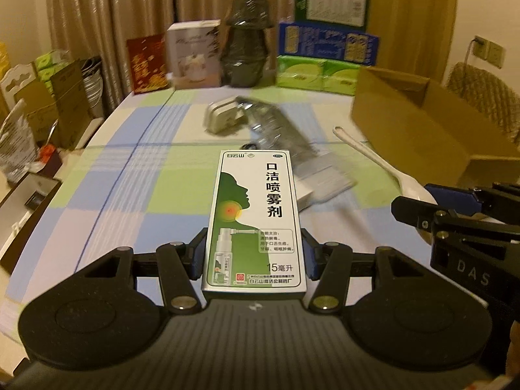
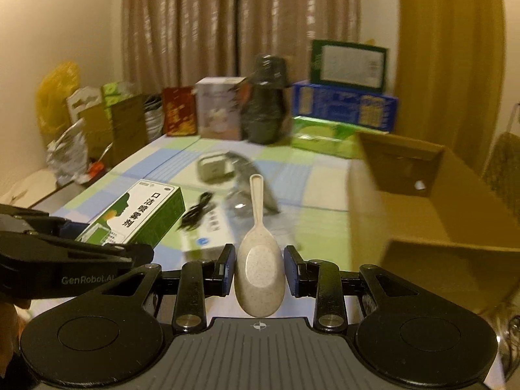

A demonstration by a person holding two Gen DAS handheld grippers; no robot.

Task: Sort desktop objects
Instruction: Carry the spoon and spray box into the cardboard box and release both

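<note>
My left gripper (image 1: 256, 256) is shut on a green-and-white spray medicine box (image 1: 255, 217) and holds it above the checked tablecloth; the box also shows in the right wrist view (image 2: 136, 216). My right gripper (image 2: 259, 268) is shut on the bowl of a beige rice spoon (image 2: 258, 260), whose handle points away from me. The spoon also shows in the left wrist view (image 1: 367, 152), with the right gripper (image 1: 455, 214) at the right edge. An open cardboard box (image 2: 432, 214) stands at the right.
On the table lie a small white case (image 1: 222, 117), a silvery foil packet (image 1: 279, 130), a white pill box (image 2: 208, 234) and a black cable (image 2: 195, 213). Boxes and a dark wrapped stack (image 1: 247, 42) line the far edge. Clutter sits off the left edge.
</note>
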